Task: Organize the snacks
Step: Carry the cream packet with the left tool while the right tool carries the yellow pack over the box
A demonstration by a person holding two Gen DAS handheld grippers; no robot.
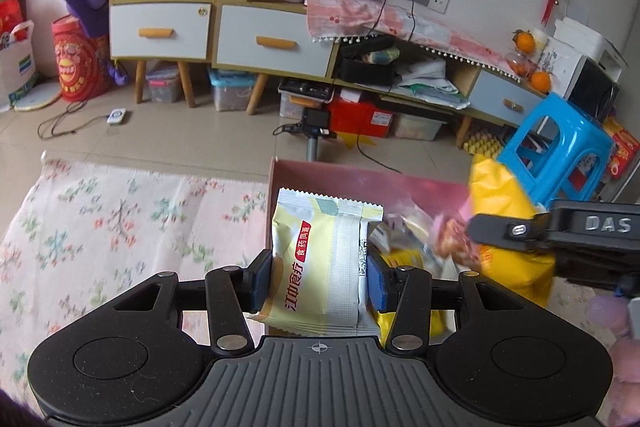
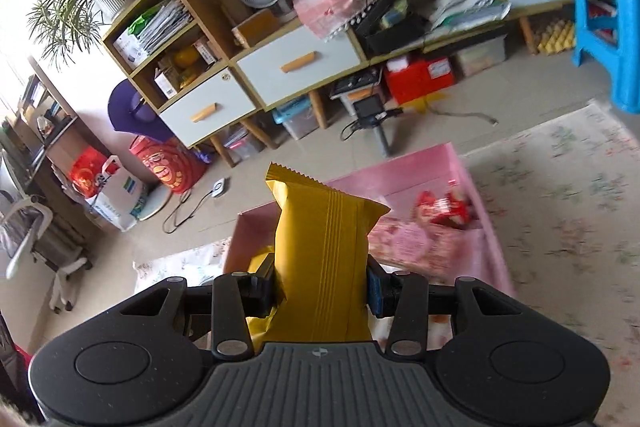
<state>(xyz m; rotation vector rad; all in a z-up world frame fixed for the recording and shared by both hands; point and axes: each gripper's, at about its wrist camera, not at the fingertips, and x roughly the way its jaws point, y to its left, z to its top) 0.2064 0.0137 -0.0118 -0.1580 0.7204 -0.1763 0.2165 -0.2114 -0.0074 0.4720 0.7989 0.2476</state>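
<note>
The left gripper (image 1: 319, 281) clamped a pale snack packet (image 1: 320, 263) — the right gripper (image 2: 322, 287) clamped a yellow packet (image 2: 320, 259) — pink box (image 2: 472, 167) just ahead.

glossy foil snack packets (image 1: 320, 259), matt pink box (image 2: 404, 173), woven floral cloth (image 1: 120, 223).

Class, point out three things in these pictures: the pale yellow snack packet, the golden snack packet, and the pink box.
pale yellow snack packet (image 1: 320, 259), left wrist view, front face.
golden snack packet (image 2: 320, 259), right wrist view, middle seam.
pink box (image 2: 404, 175), right wrist view, far wall.
</note>
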